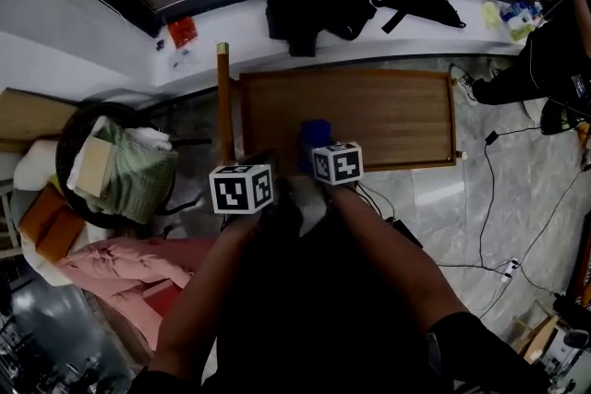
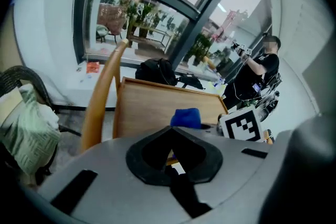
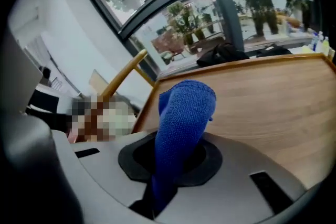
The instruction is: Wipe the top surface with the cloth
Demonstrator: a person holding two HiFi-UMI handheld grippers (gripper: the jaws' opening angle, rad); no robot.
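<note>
While the right gripper (image 3: pixel 176 160) clamps the blue cloth (image 3: pixel 184 113) in a bunched roll over the near edge of the wooden top (image 1: pixel 388 115) — the left gripper (image 2: pixel 170 152) closed on nothing beside it — pressing hard could likely scrape jaw tips on wood or tug the cloth loose.

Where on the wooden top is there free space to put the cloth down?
Almost the whole top is bare, from its left rail to its right edge. Only a spot at the near edge, left of the middle, is taken by the held cloth. The ledge behind is crowded with black bags.
</note>
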